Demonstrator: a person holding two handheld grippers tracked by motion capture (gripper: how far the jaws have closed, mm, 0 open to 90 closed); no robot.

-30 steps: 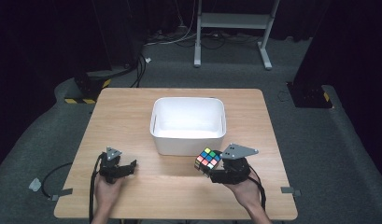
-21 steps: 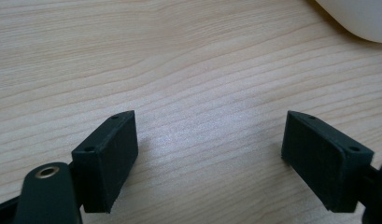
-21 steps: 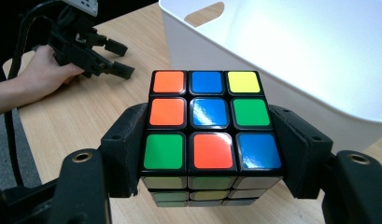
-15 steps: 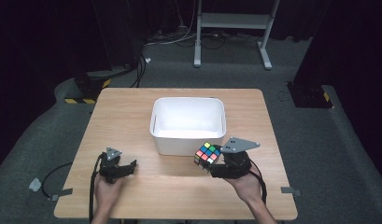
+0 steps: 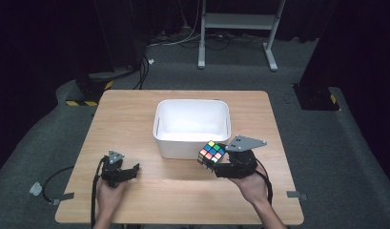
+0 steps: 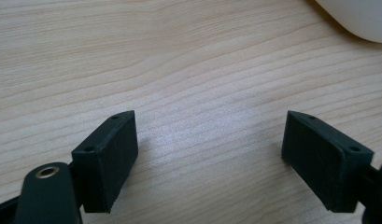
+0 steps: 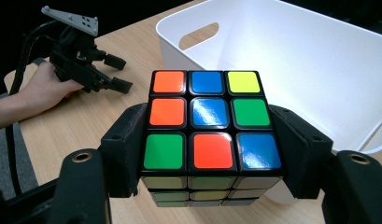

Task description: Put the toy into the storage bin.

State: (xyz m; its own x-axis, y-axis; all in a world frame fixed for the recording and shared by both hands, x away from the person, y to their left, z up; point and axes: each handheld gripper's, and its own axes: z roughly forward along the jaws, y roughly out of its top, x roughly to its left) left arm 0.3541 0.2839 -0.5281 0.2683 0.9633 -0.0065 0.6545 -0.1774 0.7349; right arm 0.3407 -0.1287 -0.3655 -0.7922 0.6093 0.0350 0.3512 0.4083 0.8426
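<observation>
Between your right gripper's (image 7: 212,154) jaws: puzzle cube (image 7: 210,126), clamped by two opposite sides, lifted just short of the white bin (image 7: 319,70) ahead. Risk: layers twisting, cube slipping out onto the table (image 5: 135,114). Left gripper (image 6: 212,154): spread wide, empty.

Scrambled puzzle cube (image 7: 210,135) held clear of the table, just beside the white bin's (image 5: 192,121) near wall
</observation>
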